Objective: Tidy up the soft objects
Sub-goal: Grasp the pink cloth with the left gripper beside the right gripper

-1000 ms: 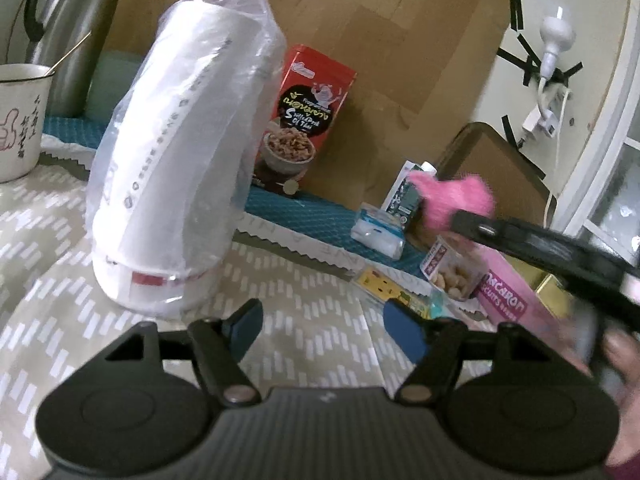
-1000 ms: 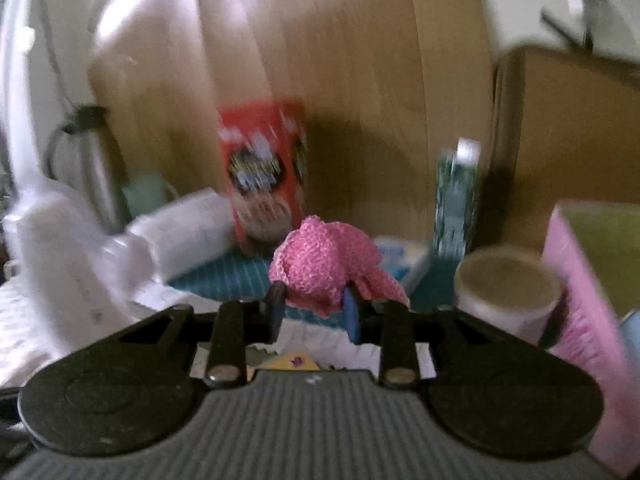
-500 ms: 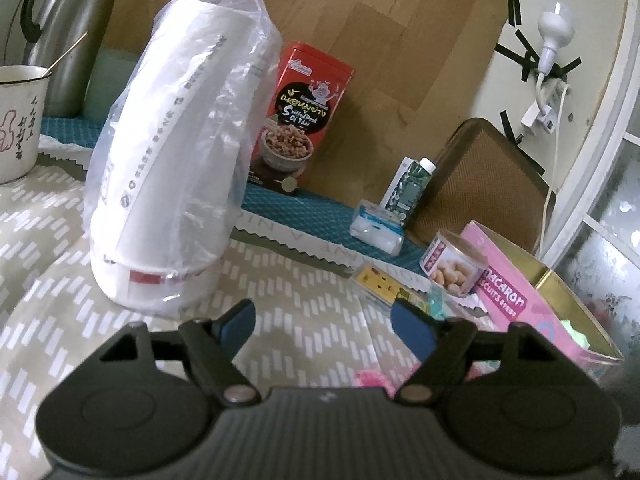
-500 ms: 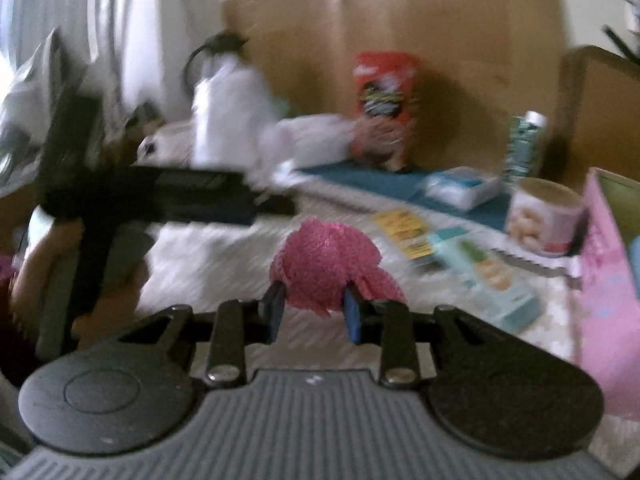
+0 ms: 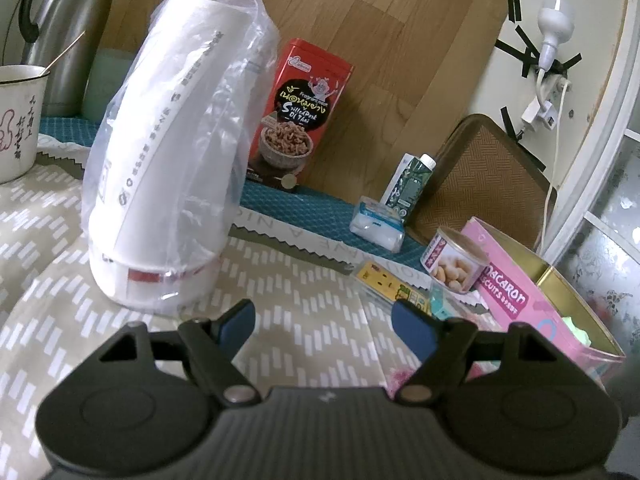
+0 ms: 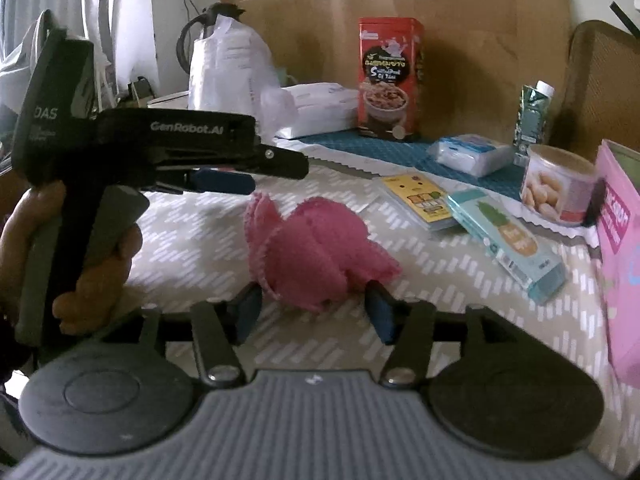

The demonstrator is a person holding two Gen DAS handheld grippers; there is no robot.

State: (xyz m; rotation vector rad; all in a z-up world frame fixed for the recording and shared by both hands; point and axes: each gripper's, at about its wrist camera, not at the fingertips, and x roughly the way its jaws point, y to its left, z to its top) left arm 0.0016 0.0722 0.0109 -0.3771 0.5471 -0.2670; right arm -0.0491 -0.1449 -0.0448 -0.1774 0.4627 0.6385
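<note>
My right gripper (image 6: 314,312) gapes around the pink cloth (image 6: 316,248); my left gripper (image 5: 322,322) gapes empty. Teal carton (image 6: 508,240) at two o'clock; only the left view shows the bagged white roll (image 5: 172,168).

Soft daylight, left wrist view bright, sharp. Right wrist view dimmer; light from curtained window (image 6: 120,20) at left, wooden board (image 6: 460,40) shadowed, slight softness. Fisheye bending, dark vignette at corners in both.

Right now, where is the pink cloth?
The pink cloth lies on the patterned tablecloth between the open right tongs, with the left tongs just above-left.
</note>
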